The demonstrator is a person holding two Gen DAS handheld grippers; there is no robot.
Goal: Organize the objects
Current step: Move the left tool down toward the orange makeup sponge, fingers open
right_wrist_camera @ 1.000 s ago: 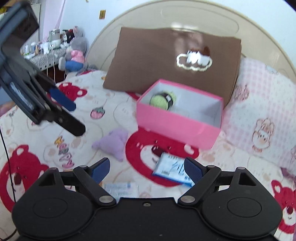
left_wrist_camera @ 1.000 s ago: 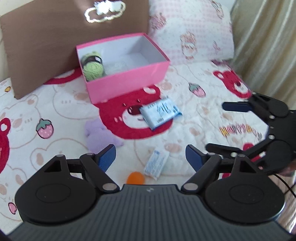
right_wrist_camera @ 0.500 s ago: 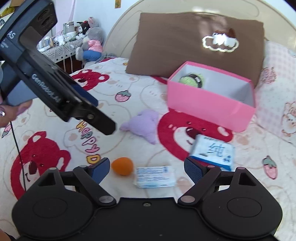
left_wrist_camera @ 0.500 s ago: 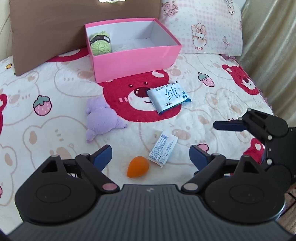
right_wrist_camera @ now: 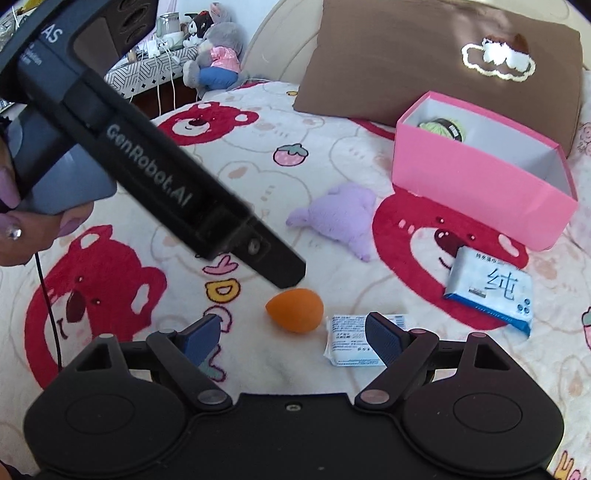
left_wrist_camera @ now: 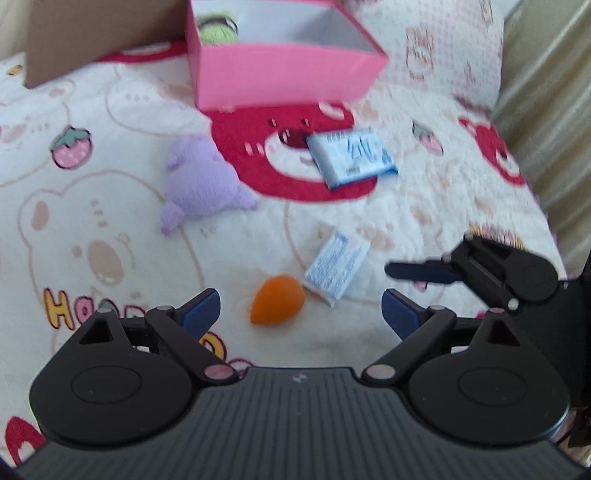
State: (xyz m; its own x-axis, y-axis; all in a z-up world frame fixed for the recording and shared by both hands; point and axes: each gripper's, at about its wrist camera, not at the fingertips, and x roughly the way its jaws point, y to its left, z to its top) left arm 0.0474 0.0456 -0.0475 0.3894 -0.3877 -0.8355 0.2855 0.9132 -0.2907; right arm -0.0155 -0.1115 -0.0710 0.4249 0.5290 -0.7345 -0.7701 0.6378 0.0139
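Observation:
An orange egg-shaped sponge (left_wrist_camera: 277,304) (right_wrist_camera: 295,310) lies on the bear-print bedspread (left_wrist_camera: 92,221). My left gripper (left_wrist_camera: 301,308) hangs just above it, jaws opening, the sponge low between the blue pads and untouched. My right gripper (right_wrist_camera: 293,330) comes from the other side, jaws closing slightly on nothing, with the sponge just ahead. A small white packet (left_wrist_camera: 336,264) (right_wrist_camera: 351,345) lies beside the sponge, under the right gripper's right finger. Farther off are a blue wipes pack (left_wrist_camera: 351,158) (right_wrist_camera: 491,291), a purple plush (left_wrist_camera: 199,184) (right_wrist_camera: 343,214) and a pink box (left_wrist_camera: 280,77) (right_wrist_camera: 472,192) holding green yarn (left_wrist_camera: 218,29).
A brown pillow (right_wrist_camera: 406,55) leans behind the box, with a pink patterned pillow (left_wrist_camera: 443,44) beside it. A curtain (left_wrist_camera: 546,110) runs along the bed's right edge. Soft toys (right_wrist_camera: 218,55) sit on a side table beyond the bed. A hand (right_wrist_camera: 11,221) grips the left gripper's handle.
Both grippers have dropped toward the bedspread and closed in on the orange sponge. The left jaws have spread wider. The box now sits at the top of both views.

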